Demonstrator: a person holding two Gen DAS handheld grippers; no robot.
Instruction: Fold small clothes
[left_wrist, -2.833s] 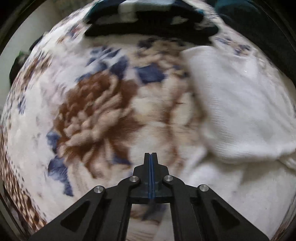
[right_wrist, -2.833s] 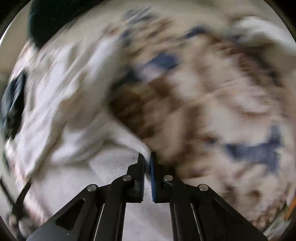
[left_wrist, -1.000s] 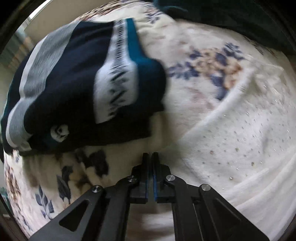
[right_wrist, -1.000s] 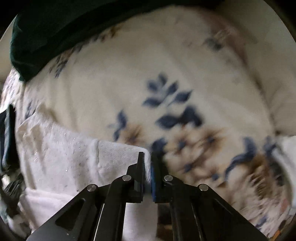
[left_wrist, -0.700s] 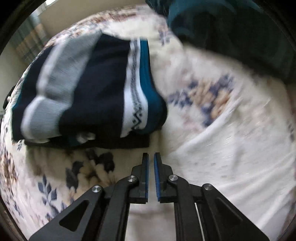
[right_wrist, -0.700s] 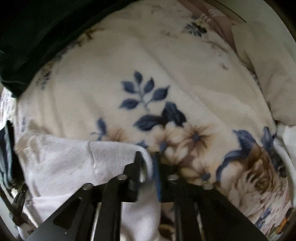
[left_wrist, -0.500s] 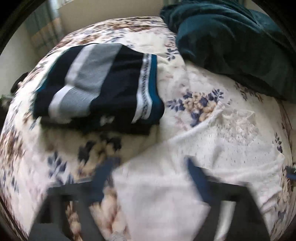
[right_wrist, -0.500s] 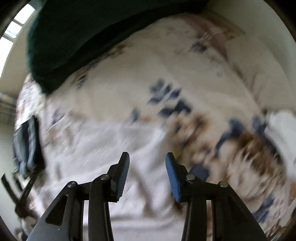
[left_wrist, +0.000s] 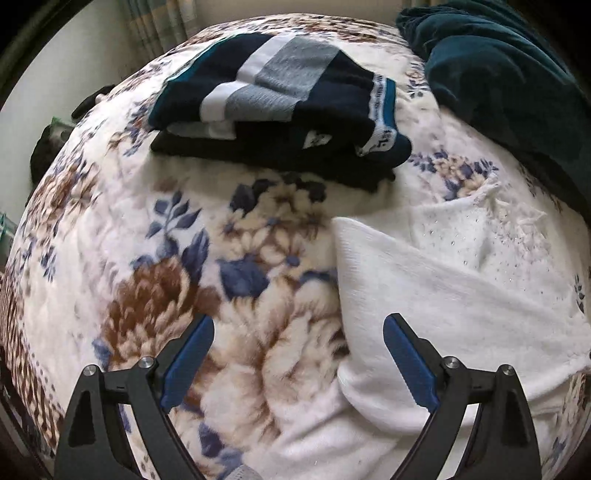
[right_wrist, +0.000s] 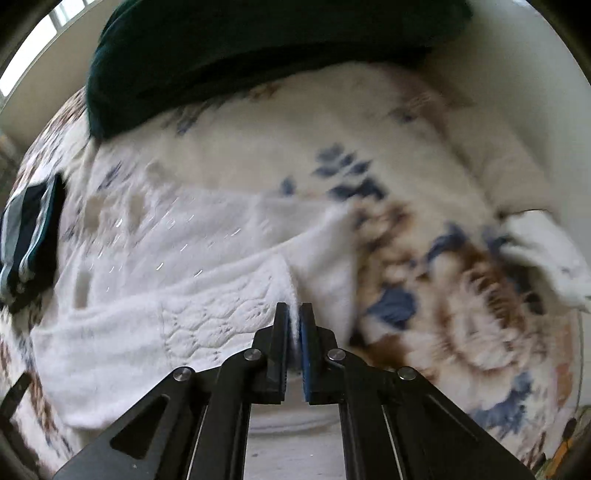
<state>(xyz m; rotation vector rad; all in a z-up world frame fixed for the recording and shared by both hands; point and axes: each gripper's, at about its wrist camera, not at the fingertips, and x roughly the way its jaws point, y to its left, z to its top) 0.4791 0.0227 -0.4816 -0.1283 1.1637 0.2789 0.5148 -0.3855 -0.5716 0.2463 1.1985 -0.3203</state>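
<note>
A white knit garment (left_wrist: 461, 295) with small sparkles lies spread on the floral blanket (left_wrist: 166, 258), at the right of the left wrist view. My left gripper (left_wrist: 297, 354) hangs open above its left edge, jaws wide, nothing between them. In the right wrist view the same white garment (right_wrist: 166, 266) fills the left and middle. My right gripper (right_wrist: 293, 321) is shut on a raised fold of its edge, and white fabric shows between the pads.
A folded navy sweater with grey and white stripes (left_wrist: 280, 92) sits on a dark stack at the far side of the bed, also at the left edge (right_wrist: 26, 229). A dark teal blanket (left_wrist: 498, 74) lies beyond. Another white cloth (right_wrist: 546, 243) lies at the right.
My left gripper let go, opened wide and pulled up and back from the garment. My right gripper opened, shifted, then shut again on a fold of the white garment.
</note>
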